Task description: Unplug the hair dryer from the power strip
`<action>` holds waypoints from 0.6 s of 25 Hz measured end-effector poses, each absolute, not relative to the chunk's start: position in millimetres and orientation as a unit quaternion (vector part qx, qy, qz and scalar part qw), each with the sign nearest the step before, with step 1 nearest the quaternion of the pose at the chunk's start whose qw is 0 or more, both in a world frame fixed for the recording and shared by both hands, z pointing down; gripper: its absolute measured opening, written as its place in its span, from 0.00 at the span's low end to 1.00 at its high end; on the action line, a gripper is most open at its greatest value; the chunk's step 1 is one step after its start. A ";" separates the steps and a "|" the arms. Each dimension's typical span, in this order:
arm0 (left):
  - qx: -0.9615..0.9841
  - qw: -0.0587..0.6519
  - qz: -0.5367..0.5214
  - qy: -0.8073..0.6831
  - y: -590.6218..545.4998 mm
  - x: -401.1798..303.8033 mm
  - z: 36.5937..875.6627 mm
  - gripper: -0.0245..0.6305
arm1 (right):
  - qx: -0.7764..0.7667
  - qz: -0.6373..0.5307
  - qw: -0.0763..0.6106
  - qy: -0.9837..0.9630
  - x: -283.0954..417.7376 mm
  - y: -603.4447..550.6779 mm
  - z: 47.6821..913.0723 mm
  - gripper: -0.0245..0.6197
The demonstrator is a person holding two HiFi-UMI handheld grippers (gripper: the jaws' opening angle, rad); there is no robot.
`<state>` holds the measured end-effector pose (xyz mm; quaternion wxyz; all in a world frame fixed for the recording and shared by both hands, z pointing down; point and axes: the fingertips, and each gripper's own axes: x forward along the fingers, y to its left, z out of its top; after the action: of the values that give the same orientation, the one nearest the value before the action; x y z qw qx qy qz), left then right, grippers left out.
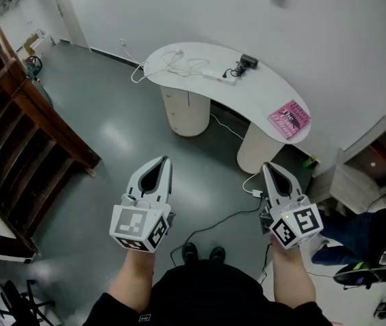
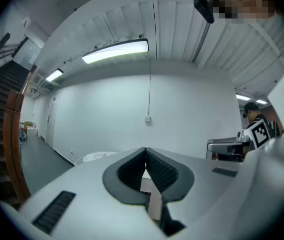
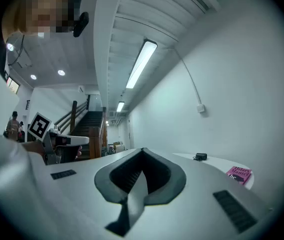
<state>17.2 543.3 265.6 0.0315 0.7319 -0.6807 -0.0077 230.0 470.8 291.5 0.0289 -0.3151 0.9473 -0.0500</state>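
A white power strip point(image 1: 218, 78) lies on the curved white table point(image 1: 260, 104), with white cable loops to its left. A small black device point(image 1: 247, 62) sits just right of it, its black cord running toward the strip; I cannot tell if it is the hair dryer. It also shows as a black device point(image 3: 199, 157) on the table in the right gripper view. My left gripper point(image 1: 163, 160) and right gripper point(image 1: 268, 166) are held level over the floor, well short of the table. Both are shut and hold nothing.
A pink book point(image 1: 290, 119) lies on the table's right end. A wooden staircase point(image 1: 23, 124) runs along the left. Cables point(image 1: 220, 219) trail across the grey floor. Shelving point(image 1: 372, 161) and a seated person point(image 1: 382, 233) are at the right.
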 end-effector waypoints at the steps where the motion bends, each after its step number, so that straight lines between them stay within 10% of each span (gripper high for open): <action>1: 0.733 0.030 -0.005 -0.679 543.4 20.2 266.3 0.05 | -0.315 -0.052 0.029 0.947 230.9 472.1 292.6 0.09; 15: 0.719 0.059 0.020 -0.692 547.8 47.1 299.6 0.05 | -0.320 -0.104 0.051 0.940 283.2 479.3 315.0 0.09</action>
<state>47.1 547.8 299.6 0.0594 0.7195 -0.6917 0.0202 283.2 479.3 315.0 0.0514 -0.3195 0.9404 -0.1044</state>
